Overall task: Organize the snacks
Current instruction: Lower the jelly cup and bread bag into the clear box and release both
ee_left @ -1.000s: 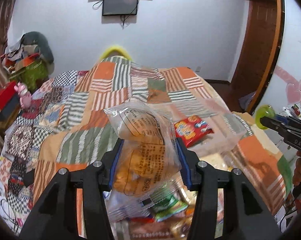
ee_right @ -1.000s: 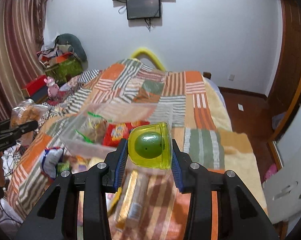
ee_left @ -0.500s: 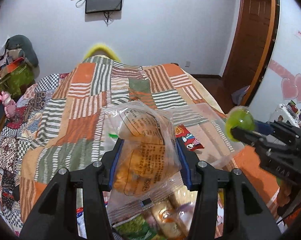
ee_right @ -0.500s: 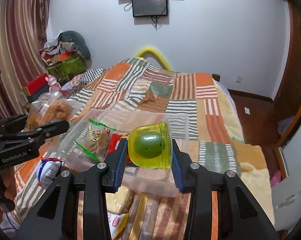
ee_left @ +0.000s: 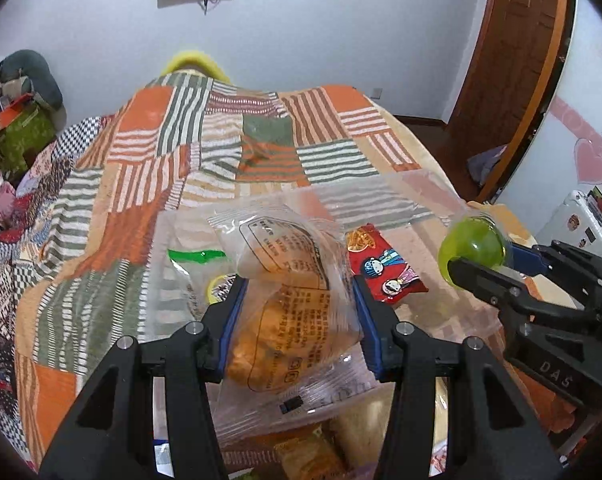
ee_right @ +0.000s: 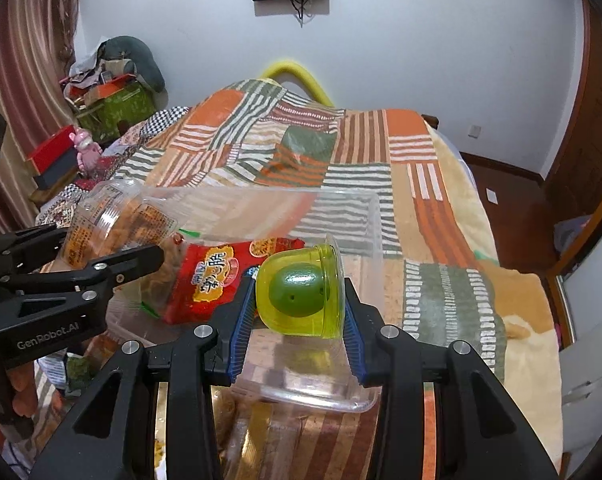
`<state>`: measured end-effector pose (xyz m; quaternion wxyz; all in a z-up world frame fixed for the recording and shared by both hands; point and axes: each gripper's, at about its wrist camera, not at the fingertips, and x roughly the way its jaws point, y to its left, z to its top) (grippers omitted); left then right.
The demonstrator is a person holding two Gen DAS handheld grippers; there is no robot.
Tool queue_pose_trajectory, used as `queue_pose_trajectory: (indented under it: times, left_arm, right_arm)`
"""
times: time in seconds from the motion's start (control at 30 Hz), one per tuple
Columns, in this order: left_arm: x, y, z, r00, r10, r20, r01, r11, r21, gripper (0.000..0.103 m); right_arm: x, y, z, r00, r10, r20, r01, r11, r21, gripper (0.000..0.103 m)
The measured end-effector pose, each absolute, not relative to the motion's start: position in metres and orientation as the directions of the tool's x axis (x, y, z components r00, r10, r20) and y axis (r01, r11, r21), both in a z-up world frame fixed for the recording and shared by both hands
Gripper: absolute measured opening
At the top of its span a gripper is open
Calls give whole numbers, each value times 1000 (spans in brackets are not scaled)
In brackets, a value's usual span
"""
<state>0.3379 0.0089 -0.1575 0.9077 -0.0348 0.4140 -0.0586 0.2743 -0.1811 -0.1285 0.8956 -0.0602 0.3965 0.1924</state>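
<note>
My left gripper (ee_left: 297,320) is shut on a clear bag of orange-brown snacks (ee_left: 289,304) and holds it over the near left part of a clear plastic bin (ee_left: 421,188) on the bed. My right gripper (ee_right: 297,316) is shut on a green jelly cup (ee_right: 301,292) and holds it over the bin's (ee_right: 365,216) near right part. The cup also shows in the left wrist view (ee_left: 473,246), and the snack bag in the right wrist view (ee_right: 109,224). A red snack packet (ee_right: 221,272) and a green-edged clear packet (ee_left: 193,256) lie in the bin.
The bin stands on a patchwork quilt (ee_right: 361,140). Several loose snack packets (ee_left: 309,456) lie on the quilt in front of the bin. Boxes and clothes (ee_right: 113,92) are piled at the far left wall. A wooden door (ee_left: 513,60) is at the right.
Both grippers have moved forward and toward each other, from beside the bin to above it, still holding the snack bag and the jelly cup.
</note>
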Motion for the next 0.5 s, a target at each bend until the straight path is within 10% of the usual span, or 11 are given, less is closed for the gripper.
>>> queue_pose_trajectory:
  times: [0.5]
  left_arm:
    - [328, 5, -151, 648, -137, -749, 87, 991, -106, 53]
  right_arm:
    - [266, -178, -125, 611, 294, -735, -425, 905, 8, 45]
